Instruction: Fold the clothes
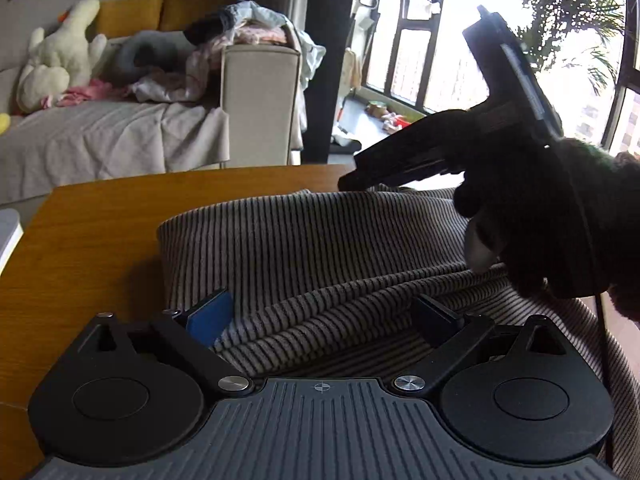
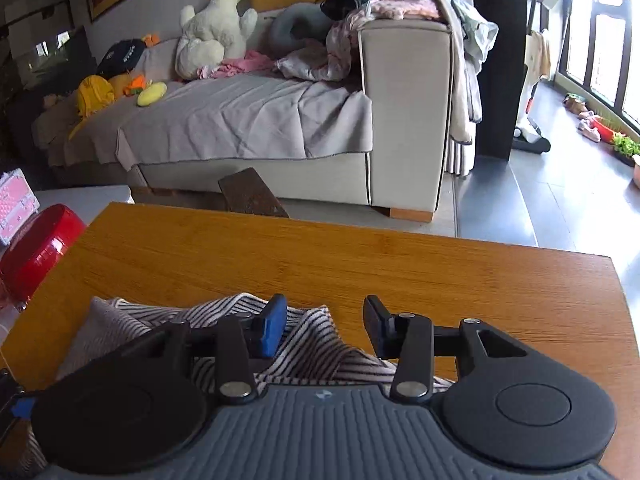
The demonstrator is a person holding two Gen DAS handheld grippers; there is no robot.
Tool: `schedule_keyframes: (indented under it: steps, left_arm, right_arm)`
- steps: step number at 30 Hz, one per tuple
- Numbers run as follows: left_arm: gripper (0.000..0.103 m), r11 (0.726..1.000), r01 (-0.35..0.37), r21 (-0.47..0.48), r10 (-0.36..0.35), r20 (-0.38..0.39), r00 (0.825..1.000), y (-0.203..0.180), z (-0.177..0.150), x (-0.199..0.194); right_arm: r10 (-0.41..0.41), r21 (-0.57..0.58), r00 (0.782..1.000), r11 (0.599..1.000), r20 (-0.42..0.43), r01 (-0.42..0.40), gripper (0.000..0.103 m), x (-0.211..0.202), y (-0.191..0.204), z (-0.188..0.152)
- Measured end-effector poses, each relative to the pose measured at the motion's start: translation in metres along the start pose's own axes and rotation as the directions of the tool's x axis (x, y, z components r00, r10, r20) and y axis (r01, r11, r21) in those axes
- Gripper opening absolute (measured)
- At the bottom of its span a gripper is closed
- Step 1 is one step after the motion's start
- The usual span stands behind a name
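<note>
Left gripper [image 1: 324, 316]: jaws stand wide and hold nothing. The striped ribbed garment [image 1: 320, 236] lies bunched on the wooden tabletop [image 1: 92, 240], directly ahead of and between these jaws; 1 raised fold ridge runs across just beyond the fingertips. To the right of the jaws, a black-gloved hand [image 1: 560, 216] carries the right gripper, whose tip sits at the garment's far edge; contact there cannot be confirmed.

Right gripper [image 2: 326, 326]: jaws also parted wide, nothing held. The garment's pointed striped corner [image 2: 316, 332] lies beneath and between them; bare tabletop extends ahead and to the right.

Handling assessment: the knit appears soft, light and limp, with no stiffness. It should drape and slide little on wood. Best hold is judged to be a hem or corner pinched through a single layer; the bunched ridge risks catching 2 layers.

View differences: the left wrist view alone shows the garment's bulk, the gloved hand and the window. The right wrist view alone shows the garment's corner, a red stool [image 2: 36, 256] left of the tabletop, and the sofa [image 2: 256, 120] in full.
</note>
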State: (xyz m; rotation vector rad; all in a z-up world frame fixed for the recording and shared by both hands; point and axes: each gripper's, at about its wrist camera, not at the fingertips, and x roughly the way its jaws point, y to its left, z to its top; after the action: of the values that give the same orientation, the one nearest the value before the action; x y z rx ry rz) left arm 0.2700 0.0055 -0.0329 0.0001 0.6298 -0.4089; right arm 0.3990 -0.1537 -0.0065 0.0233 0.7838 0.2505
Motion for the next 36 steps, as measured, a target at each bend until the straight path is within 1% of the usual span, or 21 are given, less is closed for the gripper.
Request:
schedule_keyframes:
  steps: [2, 4, 6, 7, 9, 11, 13, 14, 17, 19, 21, 22, 24, 25, 26, 28, 29, 30, 33, 34, 36]
  left_arm:
    - [0.1, 1.0, 0.001, -0.001, -0.001, 0.001, 1.0, 0.001, 0.0, 0.0]
    - [0.1, 1.0, 0.006, -0.009, -0.006, 0.006, 1.0, 0.002, 0.0, -0.001]
    - [0.1, 1.0, 0.013, -0.023, -0.013, 0.013, 1.0, 0.004, 0.001, -0.004]
    - [0.1, 0.999, 0.013, -0.048, -0.012, 0.013, 1.0, 0.008, 0.003, -0.009]
    - [0.1, 0.994, 0.02, -0.108, -0.018, 0.02, 1.0, 0.016, 0.009, -0.021]
    - [0.1, 0.984, 0.041, -0.174, -0.027, 0.084, 0.996, 0.031, 0.02, -0.045]
    - [0.1, 0.978, 0.036, -0.208, -0.004, 0.15, 0.989, 0.044, 0.032, -0.068]
    - [0.101, 0.976, 0.034, -0.217, 0.003, 0.169, 0.986, 0.049, 0.038, -0.075]
    - [0.102, 0.973, 0.032, -0.229, 0.015, 0.2, 0.98, 0.058, 0.051, -0.089]
    - [0.102, 0.976, 0.038, -0.215, 0.003, 0.186, 0.983, 0.053, 0.054, -0.087]
    - [0.102, 0.984, 0.052, -0.172, -0.024, 0.159, 0.987, 0.041, 0.052, -0.082]
    - [0.099, 0.989, 0.054, -0.135, -0.035, 0.139, 0.99, 0.034, 0.047, -0.082]
    - [0.076, 0.996, 0.059, -0.06, -0.053, 0.098, 0.994, 0.02, 0.037, -0.081]
    - [0.059, 0.998, 0.059, -0.031, -0.057, 0.073, 0.996, 0.017, 0.031, -0.08]
    - [0.055, 0.998, 0.058, -0.009, -0.058, 0.048, 0.997, 0.016, 0.025, -0.081]
    - [0.056, 0.998, 0.048, 0.027, -0.048, 0.007, 0.999, 0.019, 0.011, -0.082]
    - [0.056, 0.998, 0.039, 0.044, -0.038, -0.016, 0.999, 0.02, 0.004, -0.082]
    - [0.056, 0.998, 0.03, 0.061, -0.028, -0.039, 0.999, 0.021, -0.002, -0.082]
    - [0.063, 0.994, 0.015, 0.111, -0.005, -0.094, 0.996, 0.021, -0.019, -0.086]
    - [0.067, 0.994, 0.02, 0.11, -0.007, -0.12, 0.993, 0.024, -0.024, -0.087]
    - [0.068, 0.996, 0.027, 0.083, -0.013, -0.169, 0.985, 0.033, -0.032, -0.092]
  right_arm:
    - [-0.004, -0.02, 1.0, 1.0, 0.003, 0.004, 0.041, 0.006, 0.005, -0.006]
    - [0.003, -0.043, 1.0, 0.999, 0.005, -0.002, 0.029, 0.002, 0.009, -0.011]
    - [0.017, -0.026, 1.0, 1.0, 0.012, -0.017, 0.009, -0.008, 0.007, -0.013]
    - [0.022, -0.018, 0.999, 1.0, 0.029, -0.021, 0.008, -0.019, 0.006, -0.013]
    - [0.062, 0.0, 0.994, 0.998, 0.087, -0.063, 0.006, -0.052, 0.005, -0.013]
    - [0.137, -0.012, 0.979, 0.991, 0.149, -0.136, 0.006, -0.099, 0.009, -0.019]
    - [0.193, -0.046, 0.967, 0.981, 0.168, -0.188, 0.006, -0.137, 0.014, -0.036]
    - [0.218, -0.057, 0.961, 0.976, 0.169, -0.211, 0.006, -0.154, 0.016, -0.046]
    - [0.252, -0.051, 0.964, 0.967, 0.087, -0.248, 0.006, -0.176, 0.022, -0.093]
    - [0.255, -0.047, 0.966, 0.966, 0.041, -0.253, 0.006, -0.18, 0.028, -0.118]
    - [0.253, -0.046, 0.967, 0.967, 0.013, -0.252, 0.007, -0.183, 0.034, -0.135]
    - [0.249, -0.047, 0.968, 0.967, 0.003, -0.249, 0.007, -0.185, 0.036, -0.141]
    - [0.253, -0.053, 0.967, 0.966, -0.001, -0.253, 0.008, -0.194, 0.039, -0.146]
    - [0.265, -0.056, 0.964, 0.963, 0.023, -0.263, 0.008, -0.204, 0.037, -0.143]
    - [0.276, -0.059, 0.96, 0.96, 0.047, -0.273, 0.008, -0.214, 0.034, -0.14]
    - [0.269, -0.06, 0.956, 0.963, 0.121, -0.264, 0.016, -0.235, 0.026, -0.133]
    - [0.245, -0.052, 0.957, 0.969, 0.155, -0.24, 0.025, -0.241, 0.02, -0.129]
    - [0.215, -0.037, 0.963, 0.977, 0.162, -0.212, 0.029, -0.24, 0.013, -0.129]
    - [0.109, 0.017, 0.991, 0.994, 0.08, -0.11, 0.029, -0.214, -0.004, -0.14]
    - [0.082, 0.019, 0.996, 0.996, 0.046, -0.083, 0.029, -0.204, -0.008, -0.148]
    - [0.065, 0.03, 0.997, 0.997, 0.041, -0.066, 0.029, -0.202, -0.013, -0.16]
